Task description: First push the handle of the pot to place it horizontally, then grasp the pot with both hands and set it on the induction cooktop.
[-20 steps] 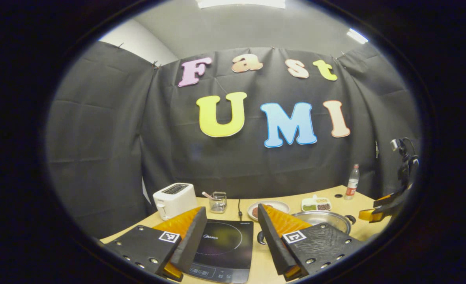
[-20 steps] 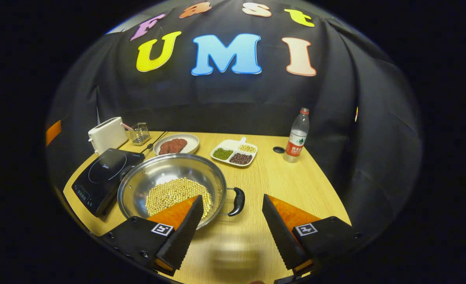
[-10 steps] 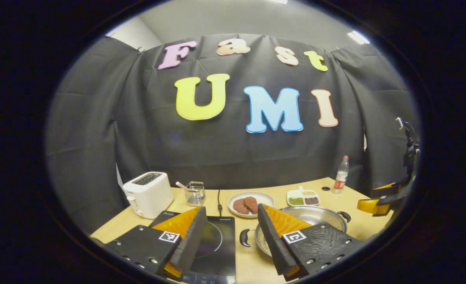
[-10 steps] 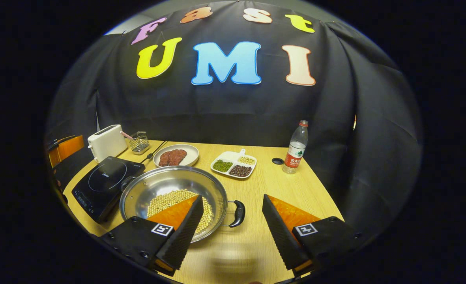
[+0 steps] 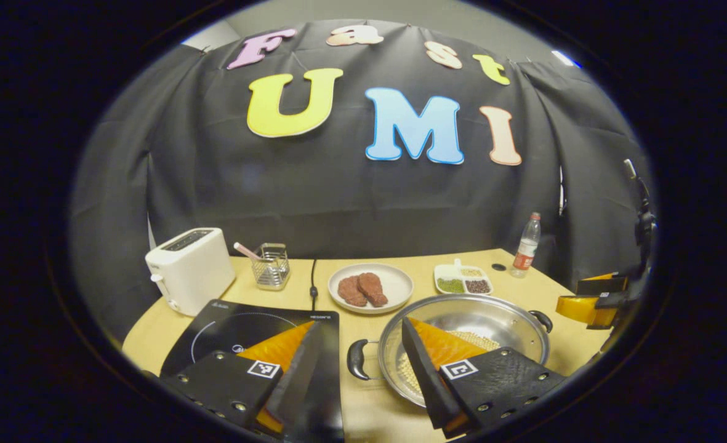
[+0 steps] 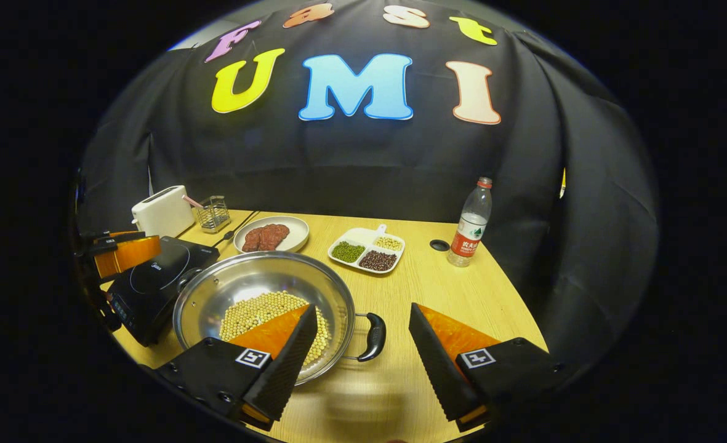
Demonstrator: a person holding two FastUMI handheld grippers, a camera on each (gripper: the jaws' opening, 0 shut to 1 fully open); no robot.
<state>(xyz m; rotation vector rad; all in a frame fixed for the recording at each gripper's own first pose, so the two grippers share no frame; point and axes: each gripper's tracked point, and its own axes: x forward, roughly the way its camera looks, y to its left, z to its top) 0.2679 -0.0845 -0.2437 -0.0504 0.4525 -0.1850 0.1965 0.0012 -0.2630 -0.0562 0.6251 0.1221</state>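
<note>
Tabletop (image 6: 437,289) closer; pot (image 6: 258,295) untouched; left gripper (image 5: 360,357), right gripper (image 6: 363,344) both released.

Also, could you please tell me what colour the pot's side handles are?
Black, on a shiny steel pot; the handle shows best in the right gripper view.

I saw a shiny silver pot (image 6: 265,289) with black handles (image 6: 372,335), and pale yellow beans (image 6: 265,311) speckled its bottom. The cooktop (image 5: 240,326) was glossy black with a thin white ring. The toaster (image 5: 191,267) was white, the surface (image 6: 449,295) light wood with fine grain. A white plate (image 5: 394,286) carried reddish-brown patties (image 5: 362,289). A white tray (image 6: 366,248) showed green, dark maroon and yellow heaps. The clear bottle (image 6: 471,224) wore a red cap.
</note>
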